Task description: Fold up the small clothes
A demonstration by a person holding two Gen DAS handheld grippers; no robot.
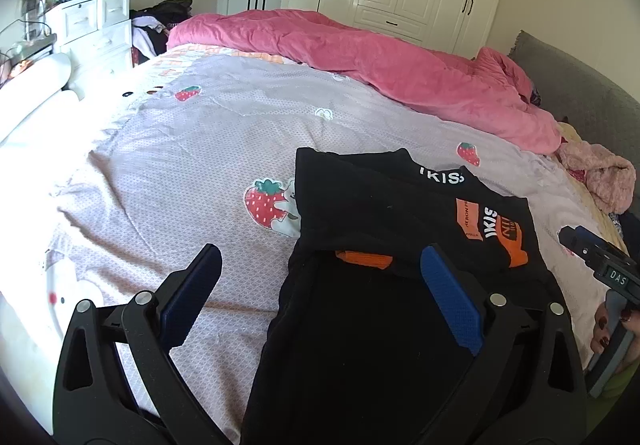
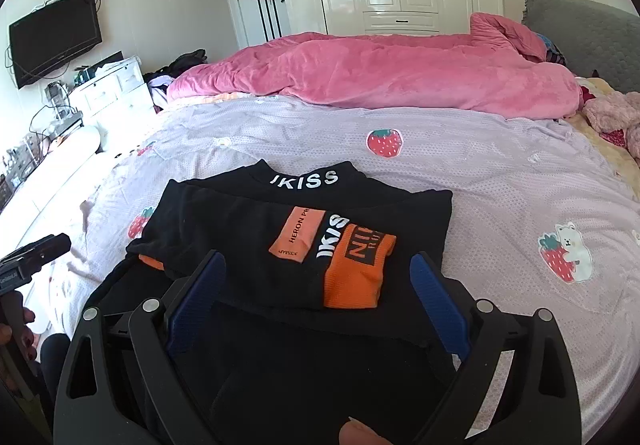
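A small black top (image 1: pixel 384 221) (image 2: pixel 256 221) with white lettering and orange patches lies on the lilac strawberry-print bedspread (image 1: pixel 224 149) (image 2: pixel 460 181). Its sleeves are folded in across the body. My left gripper (image 1: pixel 320 277) is open above the garment's near left edge, its right finger over the black cloth and its left finger over the bedspread. My right gripper (image 2: pixel 316 285) is open over the garment's lower middle, just short of the orange cuff (image 2: pixel 356 269). Neither holds anything. The right gripper's body (image 1: pixel 604 261) shows at the right edge of the left wrist view.
A crumpled pink duvet (image 1: pixel 380 65) (image 2: pixel 380 73) lies across the far side of the bed. A pink fluffy item (image 1: pixel 600 173) sits at the right by the grey headboard (image 1: pixel 580 93). White drawers (image 1: pixel 96 29) and a wall television (image 2: pixel 56 37) stand to the left.
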